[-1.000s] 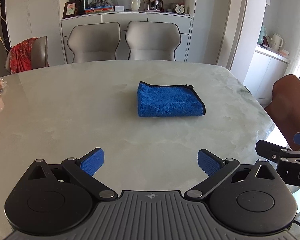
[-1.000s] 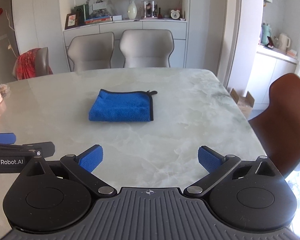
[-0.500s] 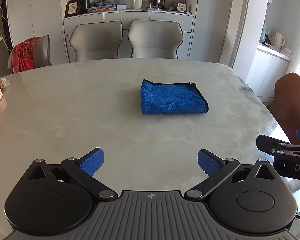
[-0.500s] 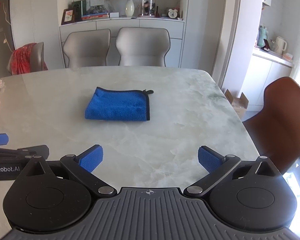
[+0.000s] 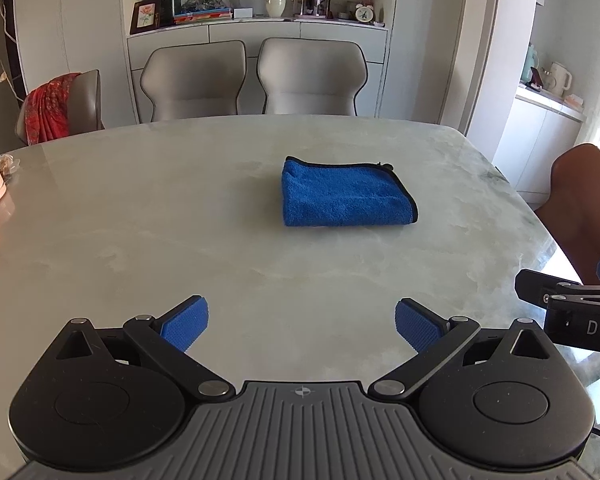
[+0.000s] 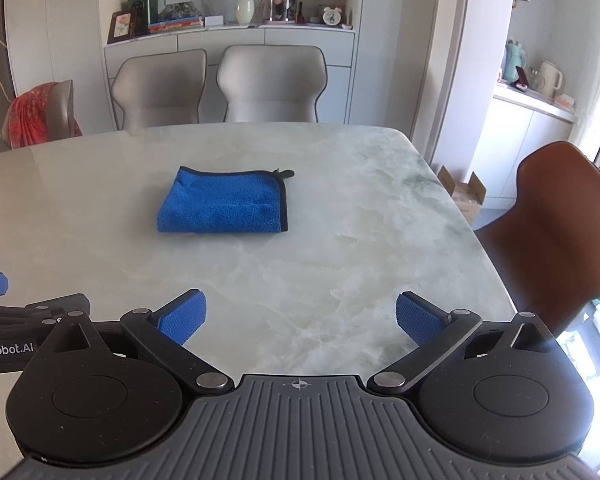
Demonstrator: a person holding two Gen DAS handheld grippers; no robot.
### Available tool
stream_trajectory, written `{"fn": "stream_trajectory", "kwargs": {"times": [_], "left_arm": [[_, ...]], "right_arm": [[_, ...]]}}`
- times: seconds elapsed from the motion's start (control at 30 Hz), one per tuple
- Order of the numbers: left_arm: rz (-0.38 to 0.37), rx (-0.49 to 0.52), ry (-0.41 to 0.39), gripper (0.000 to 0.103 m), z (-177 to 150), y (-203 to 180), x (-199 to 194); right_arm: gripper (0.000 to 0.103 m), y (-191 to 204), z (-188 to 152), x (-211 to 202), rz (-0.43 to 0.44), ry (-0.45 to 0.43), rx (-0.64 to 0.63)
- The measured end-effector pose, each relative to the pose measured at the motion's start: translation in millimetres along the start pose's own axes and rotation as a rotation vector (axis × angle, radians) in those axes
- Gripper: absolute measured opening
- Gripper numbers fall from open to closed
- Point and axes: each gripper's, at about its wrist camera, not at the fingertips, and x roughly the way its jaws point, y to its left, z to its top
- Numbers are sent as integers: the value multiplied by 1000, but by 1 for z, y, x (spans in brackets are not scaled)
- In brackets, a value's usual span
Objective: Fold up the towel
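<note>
The blue towel (image 5: 346, 193) lies folded into a compact rectangle on the marble table (image 5: 140, 220), well ahead of both tools. The left gripper (image 5: 302, 322) and the right gripper (image 6: 300, 318) hang side by side near the table's edge, fingers (image 6: 182, 322) spread wide, holding nothing.

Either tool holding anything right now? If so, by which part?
Nothing is held. The left tool and right tool are both open and empty, apart from the folded towel lying on the table.
</note>
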Motion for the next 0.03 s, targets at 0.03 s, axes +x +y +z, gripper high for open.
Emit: {"fn": "stream_trajectory", "kwargs": {"times": [0.03], "left_arm": [[-1, -1, -2, 102, 0, 0, 0]], "right_arm": [[102, 0, 0, 0, 1, -1, -3]]}}
